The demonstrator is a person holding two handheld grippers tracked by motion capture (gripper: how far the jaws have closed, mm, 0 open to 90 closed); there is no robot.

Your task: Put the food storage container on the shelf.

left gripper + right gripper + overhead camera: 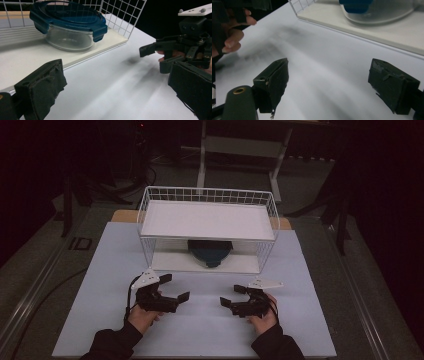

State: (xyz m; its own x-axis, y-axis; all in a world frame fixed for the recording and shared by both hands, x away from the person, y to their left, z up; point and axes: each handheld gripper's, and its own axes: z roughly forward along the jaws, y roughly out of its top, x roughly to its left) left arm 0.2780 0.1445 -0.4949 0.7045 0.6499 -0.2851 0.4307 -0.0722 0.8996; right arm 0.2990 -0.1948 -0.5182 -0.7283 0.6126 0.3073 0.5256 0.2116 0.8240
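Observation:
A clear glass container with a blue clip lid [210,251] sits on the lower white shelf of a white wire rack [207,196], under its upper white tray. In the left gripper view the container [68,27] stands on that shelf beyond the jaws. My left gripper [176,287] rests low over the table in front of the rack, open and holding nothing; its jaws [115,87] stand wide apart. My right gripper [231,295] faces it from the right, also open and empty [332,82]. The container's lower edge [377,10] appears at the top of the right gripper view.
The rack stands at the back middle of a pale table top [105,285]. The right gripper [162,56] appears close by in the left gripper view, and a hand [232,32] on the left gripper shows in the right gripper view. Dark floor and table legs lie beyond.

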